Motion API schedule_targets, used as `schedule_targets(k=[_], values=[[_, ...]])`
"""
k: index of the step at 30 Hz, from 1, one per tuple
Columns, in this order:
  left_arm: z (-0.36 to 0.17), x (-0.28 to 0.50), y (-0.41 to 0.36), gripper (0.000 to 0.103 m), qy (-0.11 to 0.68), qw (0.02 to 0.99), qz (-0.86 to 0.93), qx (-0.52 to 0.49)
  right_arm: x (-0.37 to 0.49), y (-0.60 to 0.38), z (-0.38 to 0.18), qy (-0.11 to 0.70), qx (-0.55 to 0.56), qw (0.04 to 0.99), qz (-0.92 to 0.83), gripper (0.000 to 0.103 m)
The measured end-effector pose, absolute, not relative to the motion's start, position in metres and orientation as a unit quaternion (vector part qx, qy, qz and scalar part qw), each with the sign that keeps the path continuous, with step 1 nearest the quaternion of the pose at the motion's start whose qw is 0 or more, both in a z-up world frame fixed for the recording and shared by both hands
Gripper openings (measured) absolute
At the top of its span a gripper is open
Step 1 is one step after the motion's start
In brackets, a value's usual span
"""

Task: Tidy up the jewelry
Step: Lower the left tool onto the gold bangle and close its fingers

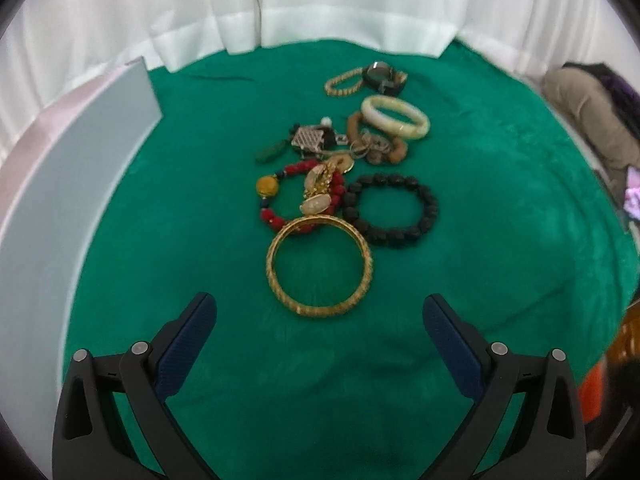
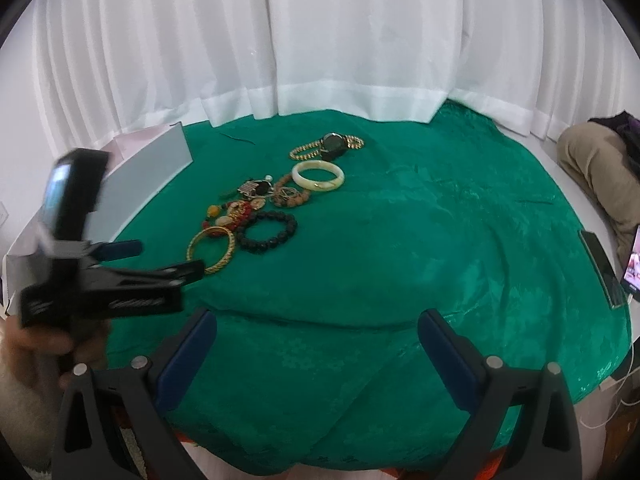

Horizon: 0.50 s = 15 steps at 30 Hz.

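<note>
The left gripper hangs wide open with nothing between its fingers, aimed at the gold bangle lying flat on the green cloth just ahead at 12 o'clock. This looks like the approach to a first pick. Next, one finger must slip inside the ring and one outside. Beyond lie the black bead bracelet, the red bead bracelet, the tangled pile, the pale jade-like bangle and the watch; a white box stands at 10 o'clock. The right gripper is spread wide too, empty, well back.

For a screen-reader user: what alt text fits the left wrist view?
Open left gripper hovers just short of a gold bangle on green cloth; behind lie a black bead bracelet, more jewelry, and a white box at left.
</note>
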State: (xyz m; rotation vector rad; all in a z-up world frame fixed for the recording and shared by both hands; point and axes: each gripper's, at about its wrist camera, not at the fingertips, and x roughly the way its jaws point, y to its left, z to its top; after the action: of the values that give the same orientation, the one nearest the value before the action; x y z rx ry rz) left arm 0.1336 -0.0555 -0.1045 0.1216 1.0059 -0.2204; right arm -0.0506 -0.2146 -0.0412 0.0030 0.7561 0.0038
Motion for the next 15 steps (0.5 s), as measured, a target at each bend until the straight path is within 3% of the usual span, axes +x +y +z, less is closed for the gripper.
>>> schedule_targets(k=[7,8,10,15], values=[[-0.125,0.155,-0.054,0.100,0.486,0.867,-0.079,0.073,-0.041,-0.227,-0.049,0.378,0.011,0.926,-0.003,0.102],[-0.124,0.154,-0.054,0.094,0.483,0.868,-0.081,0.074,-0.040,-0.228,-0.050,0.379,0.012,0.925,-0.004,0.102],[-0.125,0.152,-0.054,0.070,0.483,0.867,-0.095,0.074,-0.036,-0.230,-0.053,0.383,0.014,0.924,-0.004,0.102],[-0.120,0.140,-0.044,0.069,0.464,0.879,-0.097,0.056,-0.029,-0.229,-0.057,0.391,0.014,0.920,0.004,0.102]])
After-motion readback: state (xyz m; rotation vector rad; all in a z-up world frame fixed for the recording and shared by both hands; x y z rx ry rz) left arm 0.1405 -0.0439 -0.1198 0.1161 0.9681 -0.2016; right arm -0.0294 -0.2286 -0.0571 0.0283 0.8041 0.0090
